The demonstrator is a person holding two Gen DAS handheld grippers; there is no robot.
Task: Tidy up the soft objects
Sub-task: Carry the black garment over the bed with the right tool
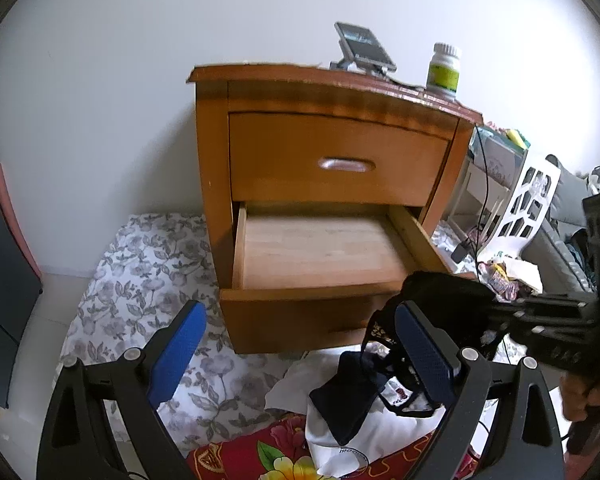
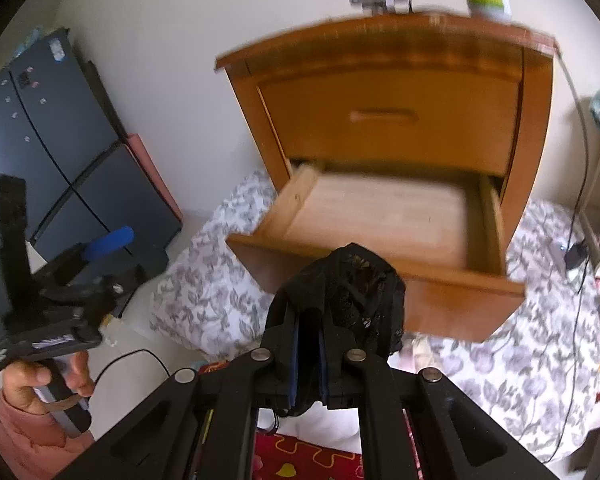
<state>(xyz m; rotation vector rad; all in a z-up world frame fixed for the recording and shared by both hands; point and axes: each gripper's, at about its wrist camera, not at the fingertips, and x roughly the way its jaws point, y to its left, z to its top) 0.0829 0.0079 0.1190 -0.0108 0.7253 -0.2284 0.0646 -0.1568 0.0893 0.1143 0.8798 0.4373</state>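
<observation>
black lace garment (image 2: 352,288) | bunched, pinched in my right tongs (image 2: 308,360), hanging at the front right corner of the open bottom drawer (image 1: 320,248) | navy cloth (image 1: 352,396) crumpled on white fabric (image 1: 364,440) below the drawer front, on the floral sheet (image 1: 148,280)

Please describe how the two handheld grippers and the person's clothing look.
Both grippers have black frames with silver round bolts at the joints. The left gripper has blue textured pads; its black handle shows white markings and a black cable. The right gripper has dark blue pads. The person wears a pink sleeve.
</observation>
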